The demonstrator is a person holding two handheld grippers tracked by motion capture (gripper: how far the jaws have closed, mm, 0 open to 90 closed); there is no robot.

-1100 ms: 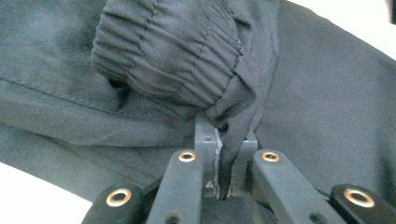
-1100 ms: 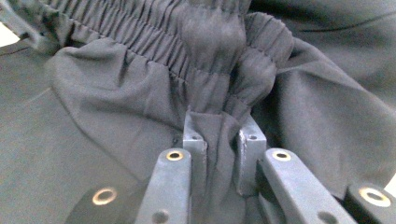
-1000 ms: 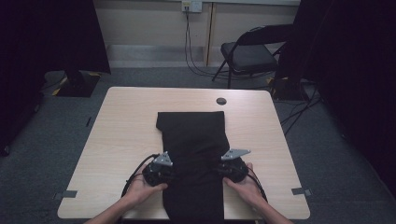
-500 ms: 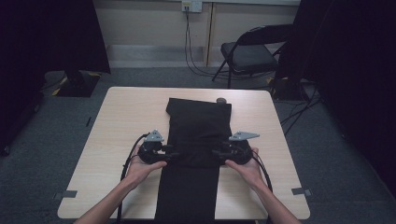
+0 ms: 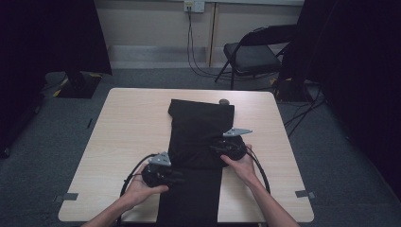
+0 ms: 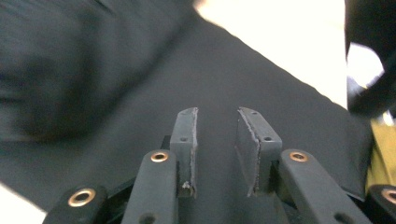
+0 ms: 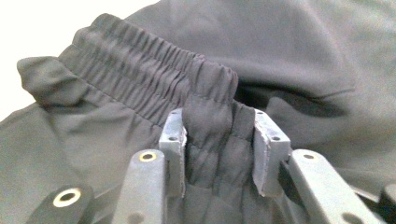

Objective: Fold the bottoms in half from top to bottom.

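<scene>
High view: left gripper (image 5: 177, 174) pulled nearer, jaws closing, empty; right gripper (image 5: 213, 147) closing around trousers (image 5: 201, 137) waistband.

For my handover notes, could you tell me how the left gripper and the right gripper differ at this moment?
The right gripper has the trousers' elastic waistband bunched between its jaws; the left gripper has nothing between its jaws. The right sits farther up the table than the left. Both rest at the trousers' edges.
</scene>
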